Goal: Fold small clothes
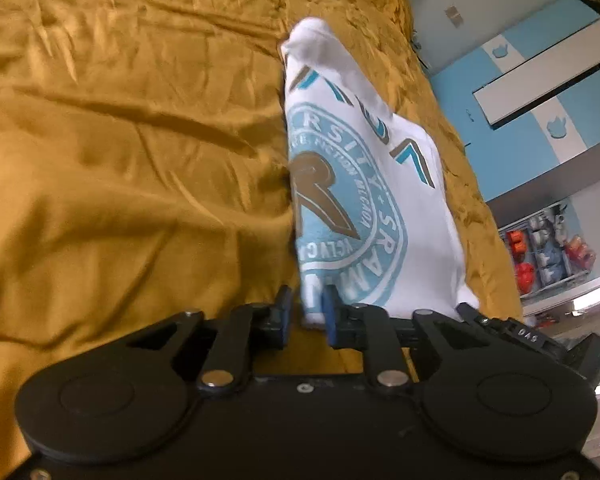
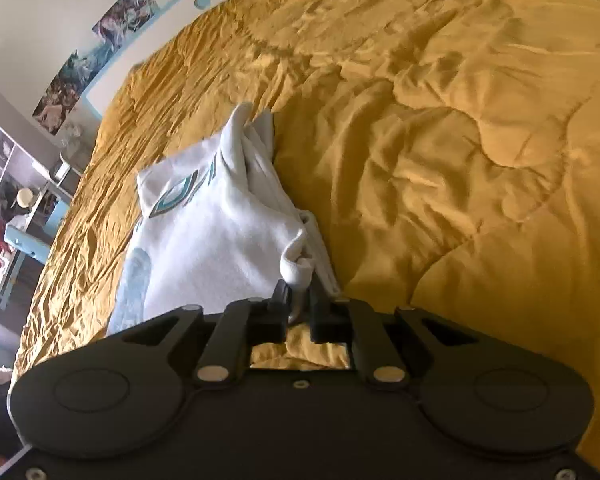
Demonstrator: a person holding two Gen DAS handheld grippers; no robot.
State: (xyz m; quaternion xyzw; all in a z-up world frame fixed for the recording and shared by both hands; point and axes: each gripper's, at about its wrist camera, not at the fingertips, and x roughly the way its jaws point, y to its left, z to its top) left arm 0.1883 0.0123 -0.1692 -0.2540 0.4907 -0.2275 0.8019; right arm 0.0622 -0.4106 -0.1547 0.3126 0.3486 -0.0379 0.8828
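Garment under inspection: one small white T-shirt (image 1: 364,184) with a blue round print, lifted clear of the bed (image 1: 120,140) along its near edge and trailing away toward the far side of the mustard quilt, closer to the bed's edge on the wardrobe side. I have the left gripper (image 1: 308,312) closed narrow on the printed hem region; blue pads (image 1: 329,316) pinch the cloth. The right gripper (image 2: 300,300) is likewise drawn in tight, clamping a bunched white fold, possibly a sleeve or seam; I cannot tell which.

I judge the fabric light, soft and limp, with no stiffness to hold a crease unaided. It sags between the two holds and bunches at the far end. Slip risk is moderate where only a thin layer is pinched. Best holds, in my assessment, are doubled seams at hem and shoulder corners, taken well apart so the panel hangs flat before lowering.
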